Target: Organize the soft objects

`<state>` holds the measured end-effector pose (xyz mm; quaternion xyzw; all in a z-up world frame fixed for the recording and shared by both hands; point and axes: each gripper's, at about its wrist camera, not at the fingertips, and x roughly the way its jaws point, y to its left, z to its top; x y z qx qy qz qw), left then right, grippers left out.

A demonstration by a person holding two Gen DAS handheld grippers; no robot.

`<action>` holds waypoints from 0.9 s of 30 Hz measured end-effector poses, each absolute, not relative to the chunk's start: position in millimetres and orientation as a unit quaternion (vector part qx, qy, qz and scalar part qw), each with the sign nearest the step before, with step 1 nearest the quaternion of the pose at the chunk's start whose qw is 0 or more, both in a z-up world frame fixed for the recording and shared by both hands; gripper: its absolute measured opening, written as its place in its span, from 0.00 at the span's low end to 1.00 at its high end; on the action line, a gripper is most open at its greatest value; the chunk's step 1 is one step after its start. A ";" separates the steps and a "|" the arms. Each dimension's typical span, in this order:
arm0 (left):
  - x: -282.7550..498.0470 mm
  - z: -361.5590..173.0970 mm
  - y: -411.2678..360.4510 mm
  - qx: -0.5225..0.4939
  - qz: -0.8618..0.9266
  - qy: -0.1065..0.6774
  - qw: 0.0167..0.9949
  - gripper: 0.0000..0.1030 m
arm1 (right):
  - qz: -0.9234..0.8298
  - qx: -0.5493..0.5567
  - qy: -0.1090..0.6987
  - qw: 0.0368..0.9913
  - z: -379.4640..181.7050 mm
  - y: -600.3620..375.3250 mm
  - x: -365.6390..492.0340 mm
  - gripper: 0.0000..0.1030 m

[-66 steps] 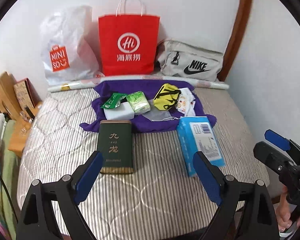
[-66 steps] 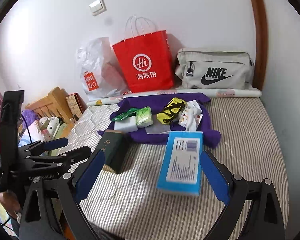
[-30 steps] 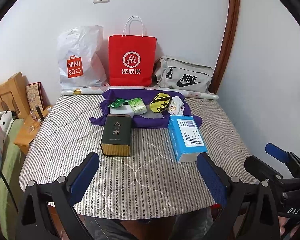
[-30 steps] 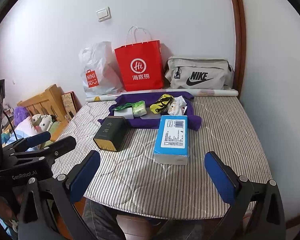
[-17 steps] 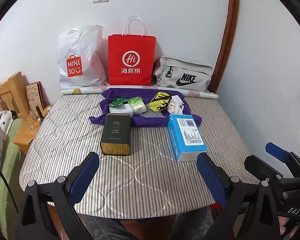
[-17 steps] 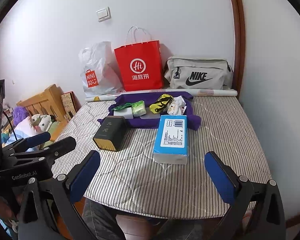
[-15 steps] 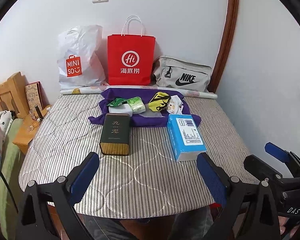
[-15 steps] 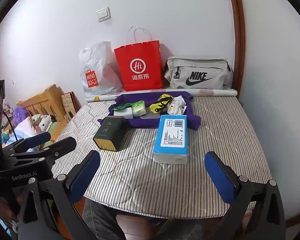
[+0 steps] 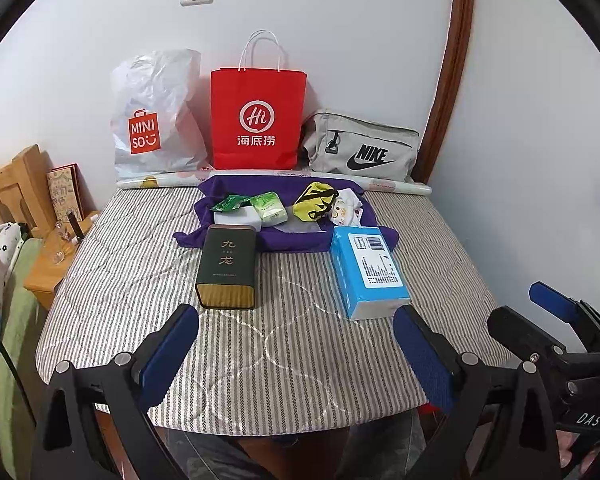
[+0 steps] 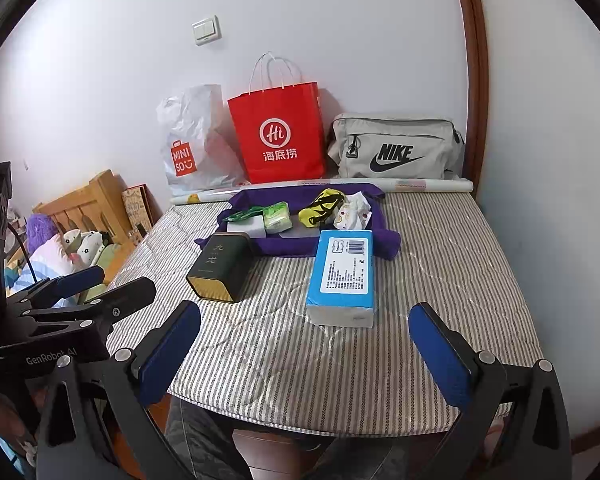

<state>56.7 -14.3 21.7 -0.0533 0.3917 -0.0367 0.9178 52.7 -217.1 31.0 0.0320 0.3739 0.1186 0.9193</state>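
Observation:
A purple cloth [image 9: 284, 194] lies at the back of the striped tabletop [image 9: 292, 344]. On it sit a green sachet [image 9: 230, 203], a white block [image 9: 236, 216], a green tissue pack [image 9: 269, 208], a yellow-black pouch [image 9: 314, 200] and a white patterned cloth [image 9: 346, 208]. A dark green tin [image 9: 227, 266] and a blue tissue pack [image 9: 368, 270] lie in front of the cloth. My left gripper [image 9: 296, 356] is open and empty over the near edge. My right gripper [image 10: 304, 352] is open and empty, also at the near edge.
A Miniso plastic bag [image 9: 154, 120], a red paper bag [image 9: 258, 118] and a grey Nike bag [image 9: 360, 148] stand against the back wall, with a paper roll [image 9: 172, 178] before them. A wooden bed frame [image 10: 88, 204] with toys is at the left. A wall is close on the right.
Both grippers pulled back from the table earlier and have hardly moved in the last second. Nothing on the table has shifted. Both stay open.

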 end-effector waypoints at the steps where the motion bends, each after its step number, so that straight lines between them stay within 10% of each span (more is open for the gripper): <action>1: 56.7 21.7 -14.5 -0.053 -0.037 0.392 0.918 0.96 | 0.119 0.032 0.374 0.919 30.9 -217.3 53.0 1.00; 27: 53.5 23.8 -17.6 -0.050 -0.038 0.389 0.919 0.96 | 0.120 0.031 0.371 0.920 34.8 -219.2 49.2 1.00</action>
